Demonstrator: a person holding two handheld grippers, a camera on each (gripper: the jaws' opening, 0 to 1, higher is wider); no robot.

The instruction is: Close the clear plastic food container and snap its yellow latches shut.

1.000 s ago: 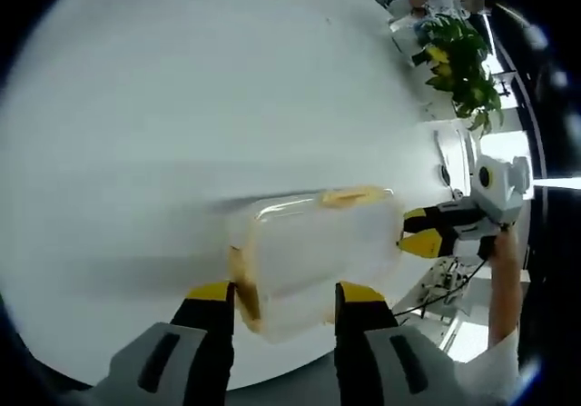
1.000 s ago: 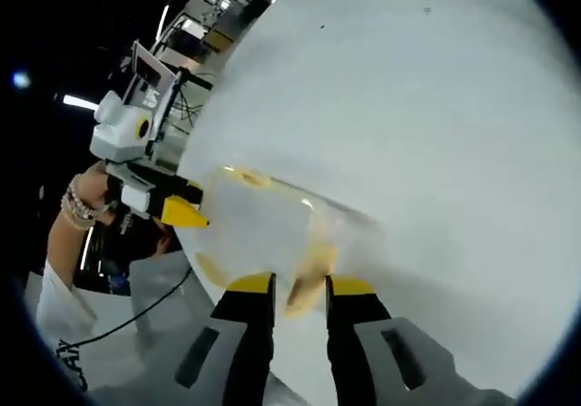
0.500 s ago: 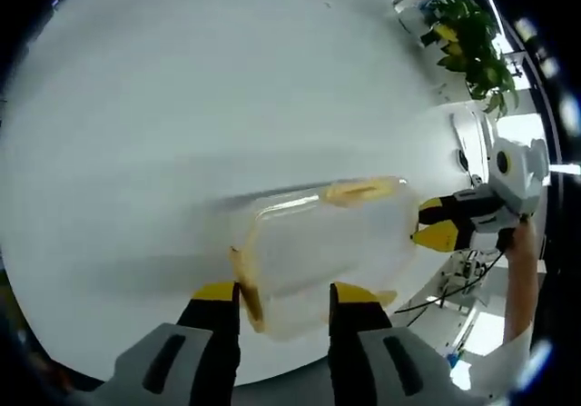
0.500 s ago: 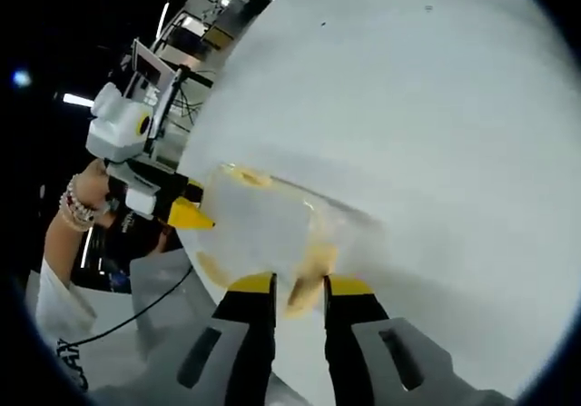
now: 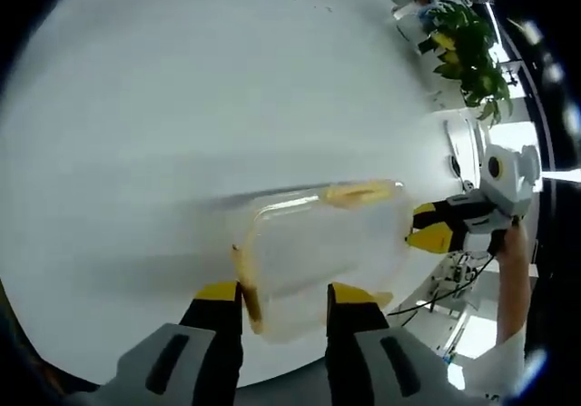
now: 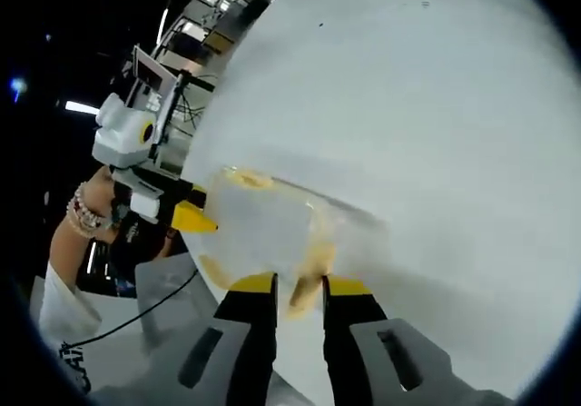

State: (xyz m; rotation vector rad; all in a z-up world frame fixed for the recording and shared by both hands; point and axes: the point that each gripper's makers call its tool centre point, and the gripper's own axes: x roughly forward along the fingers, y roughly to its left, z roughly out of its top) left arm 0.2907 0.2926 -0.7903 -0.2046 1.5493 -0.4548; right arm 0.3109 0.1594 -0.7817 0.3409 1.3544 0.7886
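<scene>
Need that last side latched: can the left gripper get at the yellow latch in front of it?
Probably yes. The left gripper sits right at the latch on the container, nothing between them.

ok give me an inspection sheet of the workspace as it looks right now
Surface: white table, bare apart from a few dark specks near its far edge.
Job's things: clear container lies near the table's edge with its lid down; yellow latch on the far side, another yellow latch at the right gripper's end. Whether any is snapped shut is unclear.
Clutter: nothing seen.
Grippers: left gripper open, jaws astride the container's near end; right gripper narrowly parted around that latch.
Cables: dark cables hang below the table's edge.
Surroundings: potted plant beyond the table; a person's arm with a beaded bracelet.
</scene>
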